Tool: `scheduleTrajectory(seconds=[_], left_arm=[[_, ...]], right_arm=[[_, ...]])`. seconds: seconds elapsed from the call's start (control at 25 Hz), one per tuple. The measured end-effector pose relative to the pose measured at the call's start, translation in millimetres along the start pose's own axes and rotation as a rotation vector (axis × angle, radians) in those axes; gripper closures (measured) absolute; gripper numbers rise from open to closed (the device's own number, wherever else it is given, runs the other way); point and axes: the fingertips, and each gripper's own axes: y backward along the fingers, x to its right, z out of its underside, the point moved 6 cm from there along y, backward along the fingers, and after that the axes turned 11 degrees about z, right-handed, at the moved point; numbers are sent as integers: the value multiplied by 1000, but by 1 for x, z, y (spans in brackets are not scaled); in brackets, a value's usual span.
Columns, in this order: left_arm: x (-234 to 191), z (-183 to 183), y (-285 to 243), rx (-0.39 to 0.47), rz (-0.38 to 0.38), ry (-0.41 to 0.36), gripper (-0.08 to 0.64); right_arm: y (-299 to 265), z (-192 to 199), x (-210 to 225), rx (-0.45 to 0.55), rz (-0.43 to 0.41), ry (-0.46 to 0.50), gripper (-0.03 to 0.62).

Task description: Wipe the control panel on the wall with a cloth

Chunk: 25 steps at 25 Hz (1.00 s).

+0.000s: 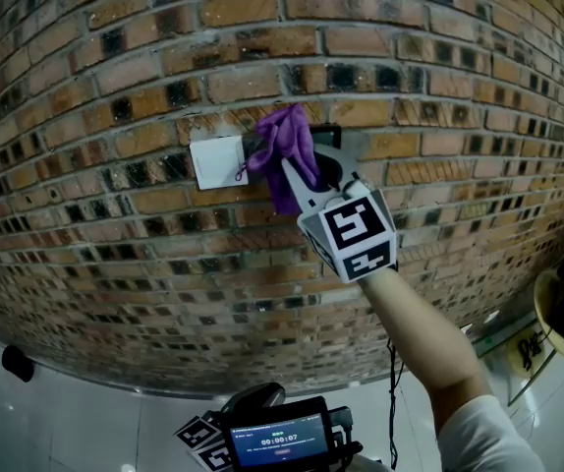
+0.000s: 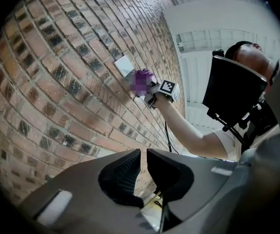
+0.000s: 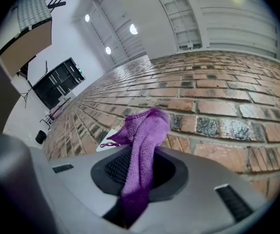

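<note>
In the head view the right hand-held gripper (image 1: 300,177) is raised to the brick wall (image 1: 115,87) and pinches a purple cloth (image 1: 287,136), whose bunched top lies against the wall at the right edge of the white control panel (image 1: 217,162). The left hand-held gripper (image 1: 203,433) sits low at the bottom edge, well apart from the panel. In the left gripper view its jaws (image 2: 143,152) are almost together, with only a thin slit between them and nothing in it; the cloth (image 2: 141,82) and panel (image 2: 124,65) show far along the wall. In the right gripper view the jaws (image 3: 141,165) are clamped on the cloth (image 3: 150,126), which rises out of them to the bricks, just beside the panel (image 3: 107,140).
</note>
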Motion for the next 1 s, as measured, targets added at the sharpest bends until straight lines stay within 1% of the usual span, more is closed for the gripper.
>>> scheduleTrajectory(seconds=[0.2, 0.36, 0.6, 1.0], left_arm=[[1, -2, 5, 11, -14, -9, 526], [3, -2, 7, 19, -19, -13, 526], [3, 0, 7, 13, -20, -9, 526], [5, 5, -4, -7, 8, -2, 526]], right_arm=[[-11, -1, -25, -8, -57, -1, 511], [-18, 6, -34, -35, -86, 25, 511], [-16, 18, -21, -66, -55, 31, 511], [-2, 19, 4, -55, -6, 62, 511]])
